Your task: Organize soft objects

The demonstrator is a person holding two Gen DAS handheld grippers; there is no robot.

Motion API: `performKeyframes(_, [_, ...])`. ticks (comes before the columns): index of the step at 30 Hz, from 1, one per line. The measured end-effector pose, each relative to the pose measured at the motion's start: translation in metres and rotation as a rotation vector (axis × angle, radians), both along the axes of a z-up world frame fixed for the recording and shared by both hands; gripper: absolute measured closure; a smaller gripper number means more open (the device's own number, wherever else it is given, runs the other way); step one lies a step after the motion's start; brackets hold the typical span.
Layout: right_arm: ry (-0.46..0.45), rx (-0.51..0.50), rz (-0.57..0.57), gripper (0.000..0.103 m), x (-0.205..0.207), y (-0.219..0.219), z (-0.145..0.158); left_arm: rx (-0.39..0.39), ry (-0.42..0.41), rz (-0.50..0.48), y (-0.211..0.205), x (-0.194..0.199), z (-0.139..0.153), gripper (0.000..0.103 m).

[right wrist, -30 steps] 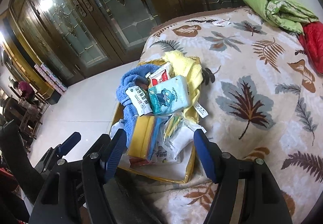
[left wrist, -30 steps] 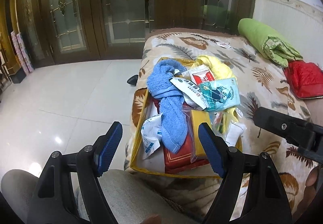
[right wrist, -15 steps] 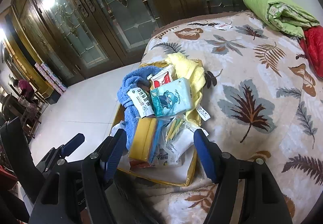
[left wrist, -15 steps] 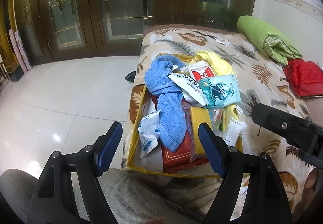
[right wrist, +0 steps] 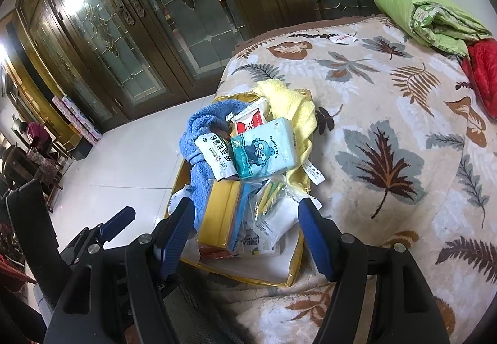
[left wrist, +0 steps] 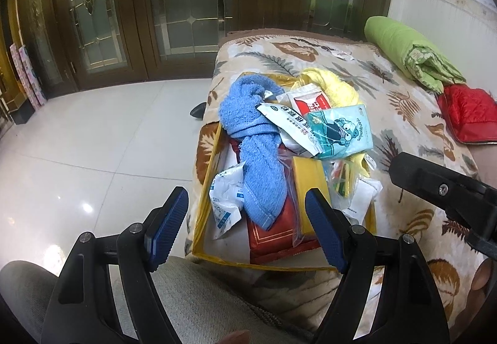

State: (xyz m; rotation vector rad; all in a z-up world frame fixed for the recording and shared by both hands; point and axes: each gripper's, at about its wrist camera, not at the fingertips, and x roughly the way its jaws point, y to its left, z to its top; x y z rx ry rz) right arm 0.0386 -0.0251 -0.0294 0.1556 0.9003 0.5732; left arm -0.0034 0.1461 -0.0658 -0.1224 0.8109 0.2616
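left hand-held gripper: jaws wide apart, holding nothing | right hand-held gripper: jaws wide apart, holding nothing | both side by side, level

Lighting: dim indoor, lamp glaring off glass doors | floor tiles reflecting softly | edges: fisheye bending, corners vignetting black | focus: staying sharp centrally

The left wrist view looks forward between its blue-padded left tongs, from low over the person's lap, facing the near end of the leaf-patterned bed and wooden glass-paned doors beyond. The right wrist view sits just to its right, angled leftward between its right tongs. Both look down from near at the same yellow-rimmed shallow box heaped with a blue terry towel.
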Motion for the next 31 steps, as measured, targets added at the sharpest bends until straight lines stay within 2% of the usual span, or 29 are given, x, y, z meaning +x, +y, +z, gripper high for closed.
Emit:
performKeyframes(18, [-0.019,-0.002,0.006,0.034,-0.0029,0.0031,0.0044,0.005,-0.006,0.011,0.0008,-0.0019,-0.0021,0.024])
performKeyframes(31, [-0.016,-0.003,0.014,0.034,-0.0033,0.006,0.0044,-0.021,-0.001,0.003,0.0035,-0.0019,-0.0029,0.024])
